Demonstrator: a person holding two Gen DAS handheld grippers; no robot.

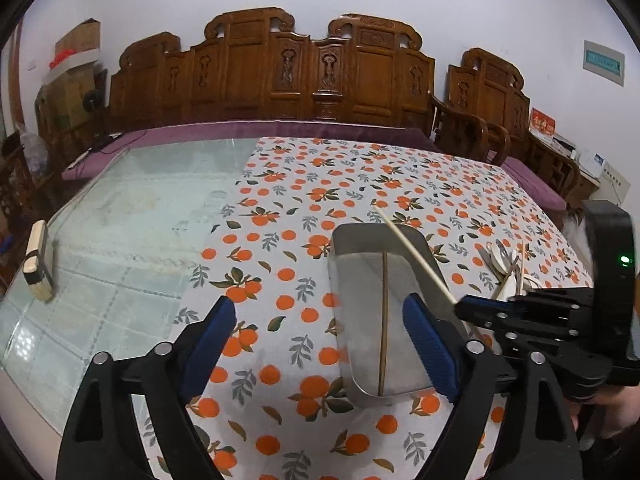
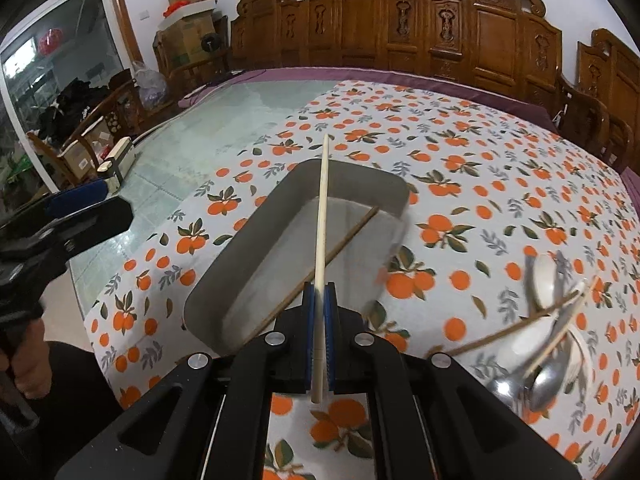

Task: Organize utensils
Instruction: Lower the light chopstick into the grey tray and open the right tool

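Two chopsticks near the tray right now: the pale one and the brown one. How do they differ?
The pale chopstick is clamped in the right gripper and held above the tray; the brown chopstick lies loose inside the tray. The pale one is cream-coloured, the brown one darker. The pale one points forward along the fingers, while the brown one lies diagonally under it. Both are slim, straight sticks. The left gripper is open and empty.

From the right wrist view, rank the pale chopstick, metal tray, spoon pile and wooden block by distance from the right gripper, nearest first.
1. pale chopstick, clamped in the right gripper.
2. metal tray, just ahead.
3. spoon pile, to the right.
4. wooden block, far left on the glass.
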